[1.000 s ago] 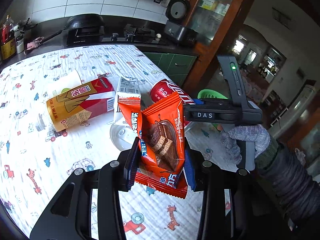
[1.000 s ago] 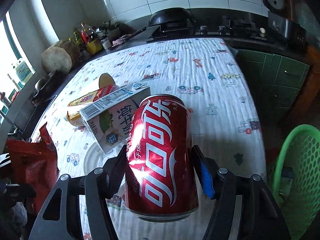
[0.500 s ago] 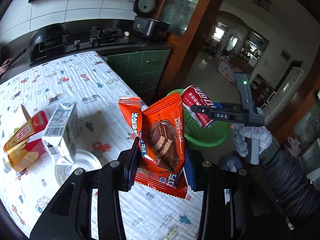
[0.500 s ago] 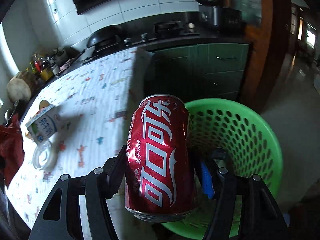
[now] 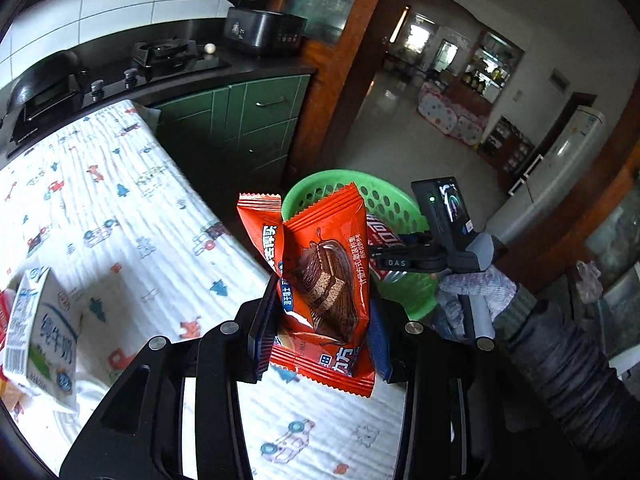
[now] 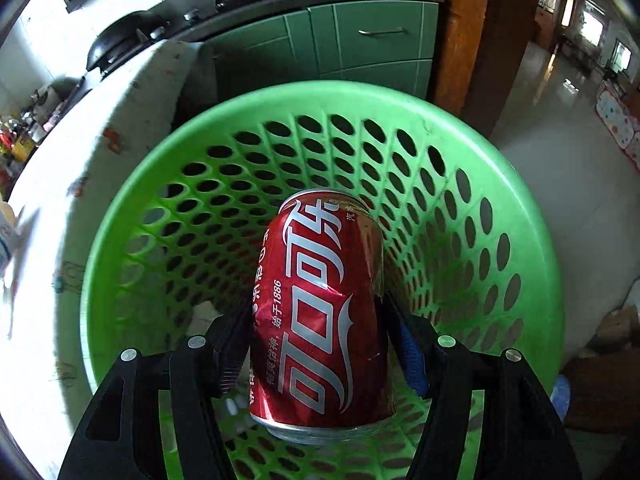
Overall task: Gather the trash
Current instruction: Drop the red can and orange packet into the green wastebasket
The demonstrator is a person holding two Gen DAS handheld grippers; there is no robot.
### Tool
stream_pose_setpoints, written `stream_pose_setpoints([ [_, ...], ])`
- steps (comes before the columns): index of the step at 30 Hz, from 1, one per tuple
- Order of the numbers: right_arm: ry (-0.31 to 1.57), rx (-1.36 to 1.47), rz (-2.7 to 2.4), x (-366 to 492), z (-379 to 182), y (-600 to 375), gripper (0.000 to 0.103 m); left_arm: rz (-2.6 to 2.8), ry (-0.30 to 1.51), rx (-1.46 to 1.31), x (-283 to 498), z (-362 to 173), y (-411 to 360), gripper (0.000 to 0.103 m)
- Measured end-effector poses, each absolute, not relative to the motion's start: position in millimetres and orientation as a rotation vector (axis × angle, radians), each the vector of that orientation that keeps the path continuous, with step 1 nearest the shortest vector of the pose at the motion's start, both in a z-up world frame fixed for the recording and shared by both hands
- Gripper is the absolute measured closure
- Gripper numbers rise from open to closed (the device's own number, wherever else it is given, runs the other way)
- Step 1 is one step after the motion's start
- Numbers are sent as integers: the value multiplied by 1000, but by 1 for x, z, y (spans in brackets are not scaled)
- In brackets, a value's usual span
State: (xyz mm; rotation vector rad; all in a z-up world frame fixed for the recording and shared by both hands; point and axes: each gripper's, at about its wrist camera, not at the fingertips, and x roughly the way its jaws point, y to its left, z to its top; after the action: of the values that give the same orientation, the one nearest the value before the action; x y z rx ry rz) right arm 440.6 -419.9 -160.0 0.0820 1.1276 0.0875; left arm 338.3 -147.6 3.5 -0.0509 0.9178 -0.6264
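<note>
The red Coca-Cola can (image 6: 320,312) is sitting clenched between the two fingers of the right tool (image 6: 320,344), its long axis running forward along the fingers and tipping down into the open mouth of the green perforated basket (image 6: 532,280). The can is hanging directly above the basket's interior, inside the ring of the rim, so letting go looks like all the drop is calling for. The can's wall is showing a dent, so it will likely fall light and may bounce against the basket side.

The left tool (image 5: 316,320) is gripping an orange chocolate-wafer wrapper (image 5: 324,272) upright between its fingers, over the table (image 5: 120,220) edge with its cartoon-print cloth. From that view the basket (image 5: 320,188) is lying ahead and just beyond the table edge, with the right tool (image 5: 404,260) already over it, so the right hand is the nearer one. A milk carton (image 5: 40,340) is lying on the table, not yet collected.
</note>
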Motion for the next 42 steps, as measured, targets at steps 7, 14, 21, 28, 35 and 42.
stream_pose_setpoints([
  [7,1135,73,81,439,-159,-428,41,-653,955,-30,360,-8,-180,64],
  [14,1108,86,83,433,-153,-428,38,-674,974,-9,378,-22,-213,64],
  [21,1005,117,96,407,-123,-438,37,-676,1005,19,394,-34,-242,63],
  [28,891,164,126,362,-89,-452,34,-657,1051,39,403,-55,-268,60],
  [35,837,183,130,333,-74,-459,29,-634,1048,45,405,-60,-273,41],
  [42,800,159,129,311,-64,-450,22,-609,996,42,388,-43,-256,34],
])
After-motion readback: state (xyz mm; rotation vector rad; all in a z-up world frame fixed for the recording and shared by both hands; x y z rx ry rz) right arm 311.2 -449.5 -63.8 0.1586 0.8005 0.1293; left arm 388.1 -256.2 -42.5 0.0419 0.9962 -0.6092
